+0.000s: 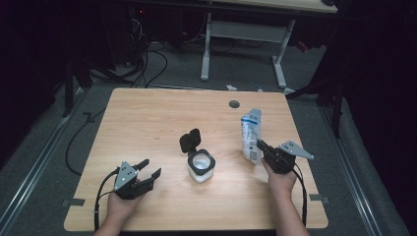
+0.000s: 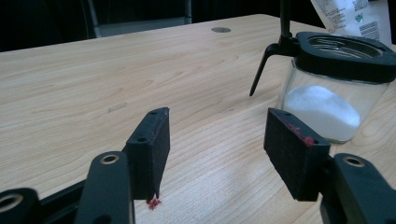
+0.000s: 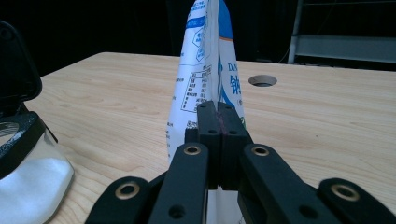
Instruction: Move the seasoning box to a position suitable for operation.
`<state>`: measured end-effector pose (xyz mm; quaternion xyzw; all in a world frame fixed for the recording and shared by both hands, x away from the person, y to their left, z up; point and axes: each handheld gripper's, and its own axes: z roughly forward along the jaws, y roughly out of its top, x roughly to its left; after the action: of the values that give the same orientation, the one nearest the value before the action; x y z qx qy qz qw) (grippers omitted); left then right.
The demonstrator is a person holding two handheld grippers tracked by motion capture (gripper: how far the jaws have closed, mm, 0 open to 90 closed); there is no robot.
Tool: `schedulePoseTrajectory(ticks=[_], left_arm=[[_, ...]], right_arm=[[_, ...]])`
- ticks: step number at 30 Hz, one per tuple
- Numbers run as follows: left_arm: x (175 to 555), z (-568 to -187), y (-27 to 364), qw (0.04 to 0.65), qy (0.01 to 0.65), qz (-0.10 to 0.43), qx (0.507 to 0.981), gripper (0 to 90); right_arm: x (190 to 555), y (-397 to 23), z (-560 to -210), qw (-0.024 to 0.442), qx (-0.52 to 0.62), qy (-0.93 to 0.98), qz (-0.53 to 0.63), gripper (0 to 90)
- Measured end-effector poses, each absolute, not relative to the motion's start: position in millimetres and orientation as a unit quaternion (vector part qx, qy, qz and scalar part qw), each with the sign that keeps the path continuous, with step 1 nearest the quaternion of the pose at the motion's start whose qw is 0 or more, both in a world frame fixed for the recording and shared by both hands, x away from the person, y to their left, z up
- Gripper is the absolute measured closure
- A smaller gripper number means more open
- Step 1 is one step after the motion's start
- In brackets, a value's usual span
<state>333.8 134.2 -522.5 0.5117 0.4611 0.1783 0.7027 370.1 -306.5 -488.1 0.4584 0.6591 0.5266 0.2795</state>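
While the right gripper (image 3: 218,122) had its jaws pressed fully together on the lower edge of the bag (image 1: 251,135), the left gripper (image 1: 147,171) stood wide open with nothing between its pads (image 2: 150,148). The bag stood upright at the right side of the table (image 1: 147,118), well apart from the left gripper. It looked light and soft, a thin pouch which would bend and sag, so a pinch on the flat seam seemed the best hold. The glass jar (image 1: 200,167), near the centre with its black lid (image 1: 190,140) flipped up, seemed heavier, stiff and fragile. I counted one bag, one jar and two grippers.
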Motion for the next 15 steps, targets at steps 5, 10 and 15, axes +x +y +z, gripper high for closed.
schedulePoseTrajectory(ticks=[5, 10, 15], left_arm=[[333.6, -523.2, 133.9, 0.702, 0.461, 0.178, 0.513, 41.1], [333.3, -523.0, 133.6, 0.702, 0.46, 0.178, 0.514, 41.2], [333.3, -523.1, 132.6, 0.702, 0.459, 0.178, 0.515, 41.1]], right_arm=[[370.9, -304.4, -491.2, 0.278, 0.455, 0.667, 0.521, 90.0], [368.1, -306.3, -493.4, 0.278, 0.454, 0.668, 0.521, 90.0], [364.7, -310.7, -494.9, 0.274, 0.456, 0.67, 0.518, 89.8]])
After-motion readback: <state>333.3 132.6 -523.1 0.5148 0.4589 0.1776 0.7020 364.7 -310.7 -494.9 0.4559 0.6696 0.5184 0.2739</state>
